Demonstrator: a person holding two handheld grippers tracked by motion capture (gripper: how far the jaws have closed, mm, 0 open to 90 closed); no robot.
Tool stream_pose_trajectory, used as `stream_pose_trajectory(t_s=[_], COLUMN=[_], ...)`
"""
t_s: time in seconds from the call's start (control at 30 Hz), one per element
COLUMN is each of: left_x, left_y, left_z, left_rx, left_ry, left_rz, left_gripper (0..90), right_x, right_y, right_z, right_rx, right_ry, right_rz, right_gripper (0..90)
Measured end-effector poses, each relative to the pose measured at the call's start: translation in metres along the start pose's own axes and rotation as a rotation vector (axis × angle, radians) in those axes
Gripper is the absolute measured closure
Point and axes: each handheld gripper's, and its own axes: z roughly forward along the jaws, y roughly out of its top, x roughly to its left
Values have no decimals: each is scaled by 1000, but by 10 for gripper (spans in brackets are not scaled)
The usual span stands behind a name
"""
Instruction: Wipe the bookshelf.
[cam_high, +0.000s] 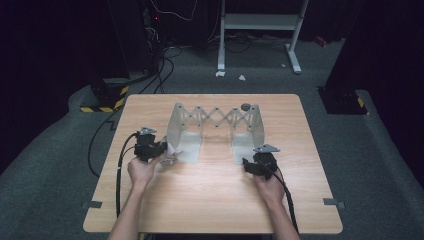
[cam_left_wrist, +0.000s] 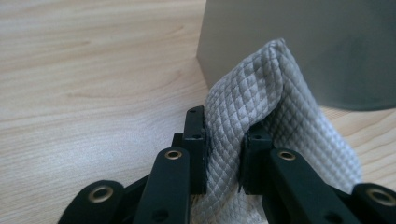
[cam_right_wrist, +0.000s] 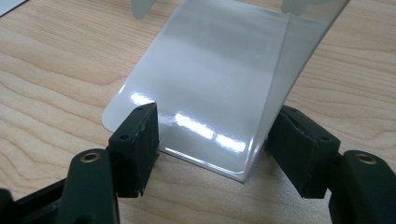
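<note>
A grey quilted cloth (cam_left_wrist: 261, 93) is pinched between the jaws of my left gripper (cam_left_wrist: 224, 154), which is shut on it. The cloth (cam_high: 172, 150) hangs close to the left end plate (cam_left_wrist: 303, 46) of a folding scissor rack (cam_high: 215, 117) in the middle of the table. My left gripper (cam_high: 161, 150) is at that plate's outer side. My right gripper (cam_high: 248, 165) is at the rack's right end plate (cam_right_wrist: 210, 79). Its jaws (cam_right_wrist: 212, 140) stand wide, one over the glossy foot's near corner, the other just outside the upright wall.
A small dark round thing (cam_high: 245, 106) lies by the rack's right top. The wooden table (cam_high: 210, 200) has bare room in front of the rack. Black cables (cam_high: 120, 170) trail off the table's left side. A white frame (cam_high: 260, 22) stands on the floor behind.
</note>
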Motion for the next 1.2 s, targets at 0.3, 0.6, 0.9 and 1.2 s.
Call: stream_pose_trajectory(t_s=[0.3,0.6,0.9,1.2], left_x=[9,9,-3,-6], left_y=[-4,3,23,37], left_z=[8,9,-11,-36], left_rx=[40,-20,-67,-121], left_ry=[78,11,6,-1], left_rz=[17,-51,21,60], left_gripper=[761,760,761,761], right_x=[0,0,0,0], right_y=[0,0,0,0], right_z=[0,0,0,0], right_rx=[0,0,0,0], right_ry=[-1,-1,-1,-1], right_rz=[1,1,1,1], right_gripper=[341,341,341,341])
